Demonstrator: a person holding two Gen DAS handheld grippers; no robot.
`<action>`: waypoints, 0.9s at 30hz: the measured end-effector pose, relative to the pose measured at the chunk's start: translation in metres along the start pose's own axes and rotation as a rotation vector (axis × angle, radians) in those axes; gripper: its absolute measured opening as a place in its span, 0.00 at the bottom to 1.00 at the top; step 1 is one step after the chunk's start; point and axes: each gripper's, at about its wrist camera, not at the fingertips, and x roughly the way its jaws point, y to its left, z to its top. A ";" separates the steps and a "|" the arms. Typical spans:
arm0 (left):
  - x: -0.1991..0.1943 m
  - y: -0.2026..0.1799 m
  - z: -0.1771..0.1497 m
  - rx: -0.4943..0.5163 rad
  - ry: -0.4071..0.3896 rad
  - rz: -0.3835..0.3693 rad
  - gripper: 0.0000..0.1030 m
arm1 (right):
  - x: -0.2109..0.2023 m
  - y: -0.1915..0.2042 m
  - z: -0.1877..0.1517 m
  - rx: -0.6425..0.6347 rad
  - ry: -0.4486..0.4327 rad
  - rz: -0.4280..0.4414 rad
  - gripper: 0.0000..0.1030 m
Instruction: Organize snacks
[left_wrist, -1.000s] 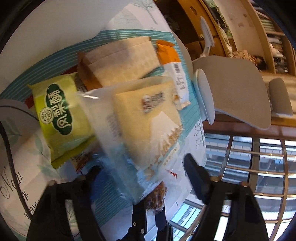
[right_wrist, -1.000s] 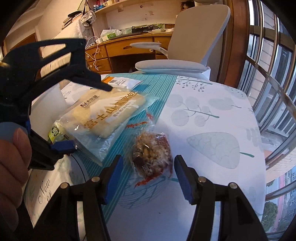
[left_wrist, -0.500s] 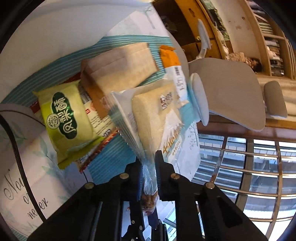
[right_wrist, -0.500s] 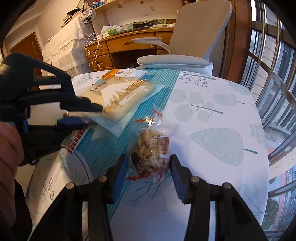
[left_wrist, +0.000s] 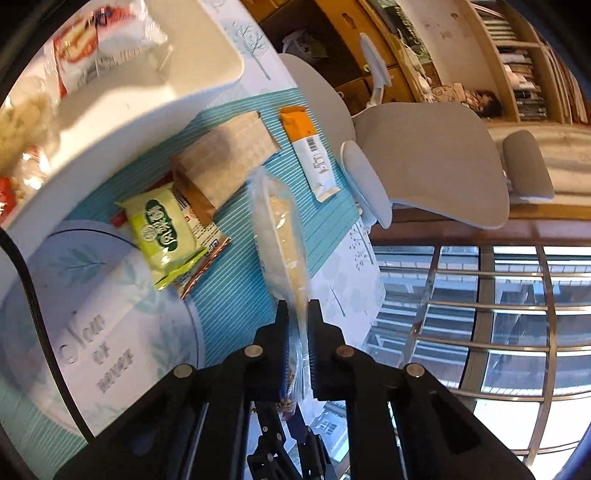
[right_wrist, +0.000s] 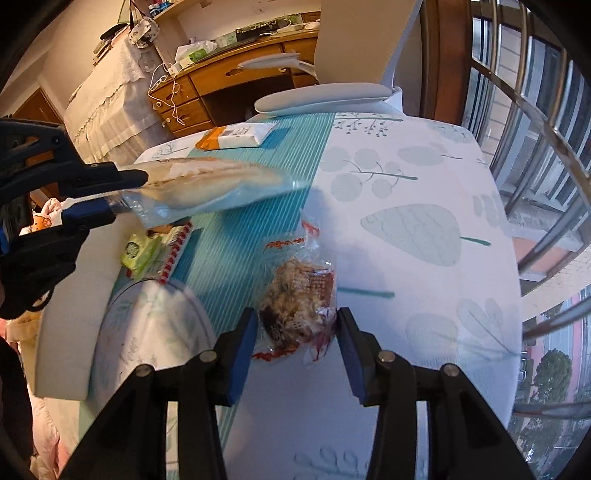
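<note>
The left gripper (left_wrist: 297, 314) is clenched on the thin clear edge of the bread bag (left_wrist: 280, 229), which hangs in the air above the bench (right_wrist: 424, 206). The bag looks light, soft and floppy, so I think the flat edge is the best place to hold without squashing the bread. The right gripper (right_wrist: 295, 332) squeezes the crinkly nut bag (right_wrist: 295, 295), which looks light and crumbly, just above the bench.

snack packets on cloth (left_wrist: 164, 229): 5; packets held: 2; tray (left_wrist: 155, 99): 1; chair (left_wrist: 424, 162): 1
</note>
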 end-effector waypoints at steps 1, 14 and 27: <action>-0.006 -0.001 -0.001 0.010 0.002 -0.001 0.05 | -0.004 0.001 -0.002 0.002 0.002 0.003 0.43; -0.089 0.002 -0.012 0.120 -0.028 -0.043 0.05 | -0.052 0.040 -0.030 -0.014 -0.001 0.024 0.42; -0.190 -0.001 0.005 0.335 -0.075 -0.163 0.02 | -0.084 0.095 -0.044 0.030 -0.064 0.020 0.42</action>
